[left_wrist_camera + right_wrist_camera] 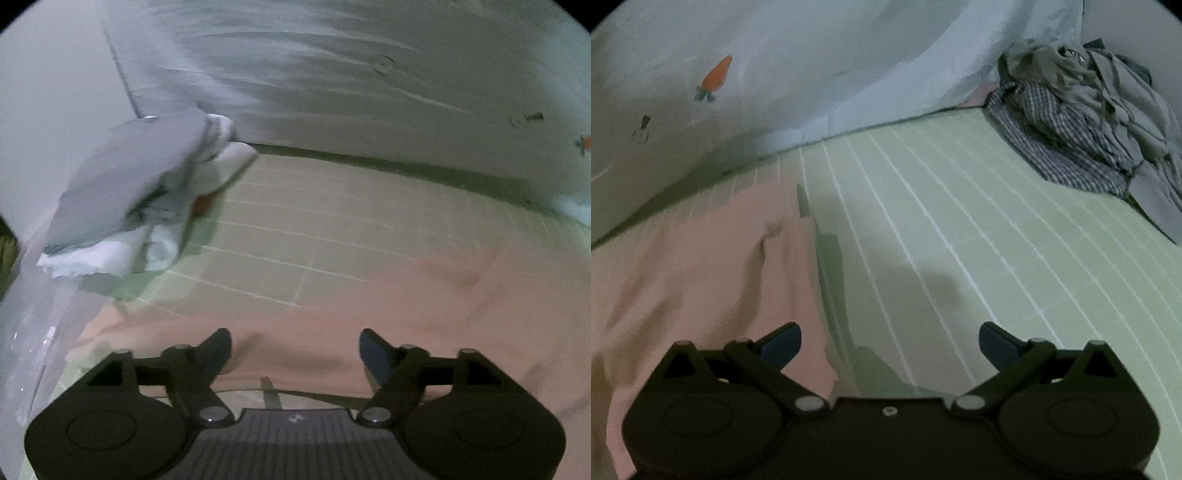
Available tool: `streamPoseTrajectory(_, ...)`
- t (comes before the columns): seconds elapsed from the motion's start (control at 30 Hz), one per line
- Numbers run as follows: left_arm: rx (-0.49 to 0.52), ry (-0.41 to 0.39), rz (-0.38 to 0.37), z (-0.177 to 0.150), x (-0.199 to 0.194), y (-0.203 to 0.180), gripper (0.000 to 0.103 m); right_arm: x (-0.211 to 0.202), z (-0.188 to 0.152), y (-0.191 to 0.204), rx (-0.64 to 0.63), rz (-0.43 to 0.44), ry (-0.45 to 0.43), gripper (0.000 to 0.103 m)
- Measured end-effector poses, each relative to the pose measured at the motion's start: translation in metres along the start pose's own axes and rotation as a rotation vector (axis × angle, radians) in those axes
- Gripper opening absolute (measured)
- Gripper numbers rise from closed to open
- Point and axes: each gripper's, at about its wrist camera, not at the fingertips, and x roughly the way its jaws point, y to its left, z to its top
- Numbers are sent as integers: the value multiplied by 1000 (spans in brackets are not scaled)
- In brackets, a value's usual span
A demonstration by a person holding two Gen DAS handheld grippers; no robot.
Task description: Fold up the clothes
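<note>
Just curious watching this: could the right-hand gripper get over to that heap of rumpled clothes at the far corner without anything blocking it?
Probably yes. The right gripper is open and empty, and only bare green striped sheet lies between it and the heap of clothes. It is some way off, though.

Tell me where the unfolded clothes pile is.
The pile shows in the right wrist view, upper right, on the green mat in the far corner against the wall.

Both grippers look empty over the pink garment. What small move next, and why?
Probably lower the left gripper onto the pink garment and pinch its near edge. Both it and the right gripper stand open with nothing between the jaws, and the garment lies spread flat on the green sheet.
</note>
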Motion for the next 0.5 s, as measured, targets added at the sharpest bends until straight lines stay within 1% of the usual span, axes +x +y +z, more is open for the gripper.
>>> streamPoseTrajectory(0.1, 16, 21, -20, 0, 2, -9, 82, 14, 13, 5, 18, 60, 13, 103)
streamPoseTrajectory(0.2, 27, 33, 1, -2, 4, -9, 82, 30, 26, 11, 35, 135, 31, 102)
streamPoseTrajectory(0.23, 22, 38, 6, -1, 4, -7, 82, 36, 30, 14, 35, 149, 35, 99)
streamPoseTrajectory(0.27, 14, 43, 12, -1, 3, -4, 82, 42, 34, 17, 34, 162, 39, 92)
streamPoseTrajectory(0.3, 7, 48, 17, -1, 4, 0, 82, 49, 38, 22, 26, 174, 45, 88)
streamPoseTrajectory(0.37, -5, 56, 30, 0, 5, 7, 82, 61, 44, 30, 10, 196, 59, 76)
streamPoseTrajectory(0.4, -9, 59, 38, -1, 5, 9, 82, 67, 47, 34, 11, 208, 69, 73)
streamPoseTrajectory(0.5, -23, 70, 58, -1, 7, 14, 82, 80, 51, 41, 9, 229, 95, 60)
